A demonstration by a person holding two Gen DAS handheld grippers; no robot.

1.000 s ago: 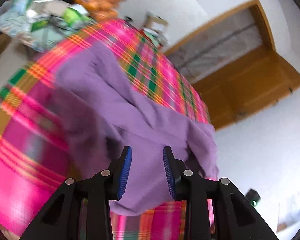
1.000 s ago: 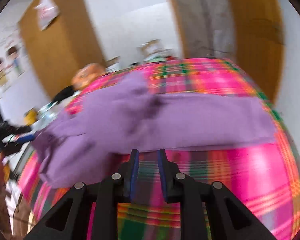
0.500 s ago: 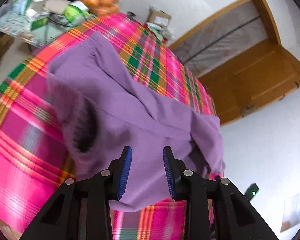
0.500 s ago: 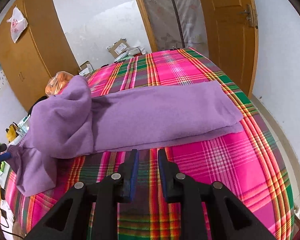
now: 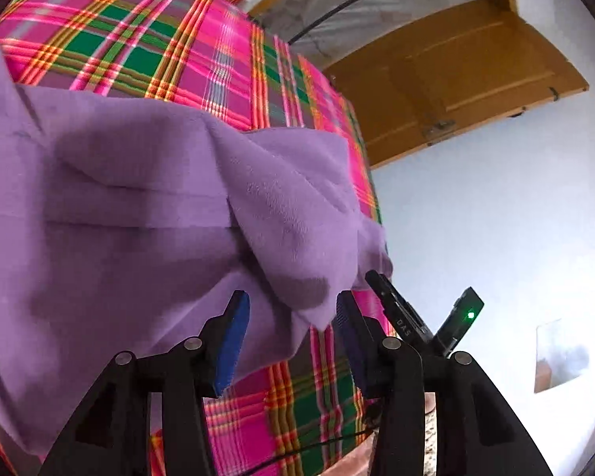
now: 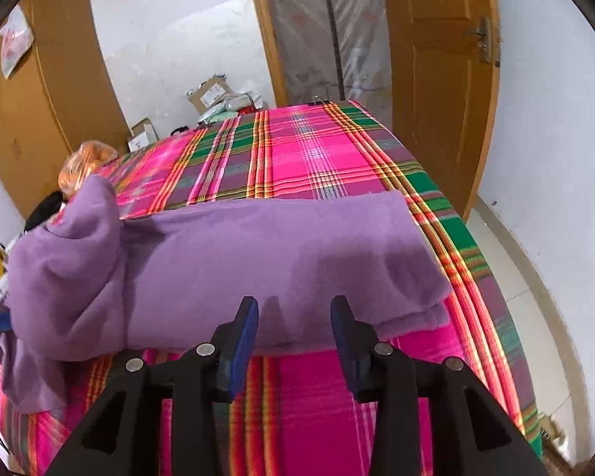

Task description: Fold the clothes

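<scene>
Plaid bedcover (image 6: 313, 158), pink and green, spans one bed; white walls, one wooden door (image 6: 440, 79) far right, one wardrobe (image 6: 23, 111) far left. One purple garment (image 6: 258, 261) lies across the cover's near half, left end bunched. One bag of oranges (image 6: 85, 160) beyond it, cardboard boxes (image 6: 210, 93) at far wall. Left gripper (image 5: 293, 325) spread, a garment corner hanging between its jaws; right gripper (image 6: 294, 319) spread, empty, at garment's near edge.

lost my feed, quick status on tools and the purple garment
Left tool open, right tool open. Purple garment partly folded on plaid bed, one end bunched. Nothing in the way.
</scene>
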